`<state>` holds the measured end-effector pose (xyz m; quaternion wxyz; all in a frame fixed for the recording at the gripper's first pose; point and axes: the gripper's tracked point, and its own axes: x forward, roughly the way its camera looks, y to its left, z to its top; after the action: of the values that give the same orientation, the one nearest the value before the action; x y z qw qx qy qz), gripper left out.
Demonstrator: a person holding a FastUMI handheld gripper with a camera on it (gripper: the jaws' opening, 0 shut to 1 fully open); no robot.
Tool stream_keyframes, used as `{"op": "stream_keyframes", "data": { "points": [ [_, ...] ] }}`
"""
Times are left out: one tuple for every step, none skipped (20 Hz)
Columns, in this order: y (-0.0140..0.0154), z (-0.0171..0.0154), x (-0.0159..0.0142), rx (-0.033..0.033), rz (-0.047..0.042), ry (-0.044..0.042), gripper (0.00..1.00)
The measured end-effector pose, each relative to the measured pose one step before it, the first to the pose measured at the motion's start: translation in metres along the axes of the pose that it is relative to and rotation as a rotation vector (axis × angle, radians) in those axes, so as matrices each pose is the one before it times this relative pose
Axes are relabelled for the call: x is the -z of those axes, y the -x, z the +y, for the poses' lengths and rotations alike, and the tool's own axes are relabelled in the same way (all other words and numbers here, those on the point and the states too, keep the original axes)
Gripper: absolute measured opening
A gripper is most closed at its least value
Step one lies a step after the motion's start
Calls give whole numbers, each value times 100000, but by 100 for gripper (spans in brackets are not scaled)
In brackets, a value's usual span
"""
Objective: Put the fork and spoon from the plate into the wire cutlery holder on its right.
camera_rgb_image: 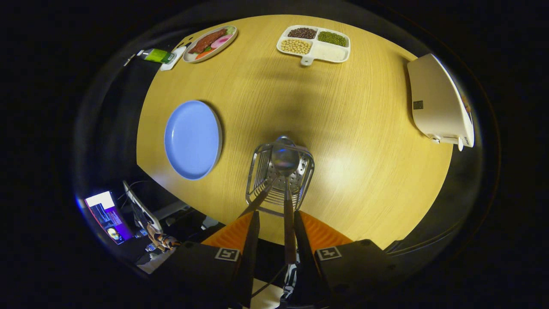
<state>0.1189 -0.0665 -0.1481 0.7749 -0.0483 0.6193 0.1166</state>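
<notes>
A blue plate (193,139) is seen lying bare on the wooden table (364,128), left of the wire cutlery holder (279,178). Just ahead of the gripper (277,219), a spoon (286,159) is held bowl-forward over the holder, its handle running back between the fingers, which are closed on it. A second utensil handle (262,197) is noted leaning inside the holder.

We see warm, dim light on counter (351,128); bright glare patch near its middle, broad soft shadow across it, fisheye bending edges, tool (274,240) blurred.
</notes>
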Motion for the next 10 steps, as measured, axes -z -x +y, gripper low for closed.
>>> {"op": "stream_keyframes", "data": {
  "points": [
    [676,187,-300,-1452,-2053,-611,62],
    [304,66,-193,-1153,-2187,-812,72],
    [650,201,-18,-1571,-2674,-248,71],
    [305,338,-337,-1394,-2696,22,73],
    [440,210,233,-1087,-2950,-174,86],
    [642,269,-418,-1011,-3096,23,100],
    [540,233,-135,-466,-3512,-272,100],
    [521,199,-2,-600,-3526,-293,100],
    [601,316,-155,-636,-3435,-470,100],
    [748,370,-69,-595,-3178,-628,100]
  ]
}}
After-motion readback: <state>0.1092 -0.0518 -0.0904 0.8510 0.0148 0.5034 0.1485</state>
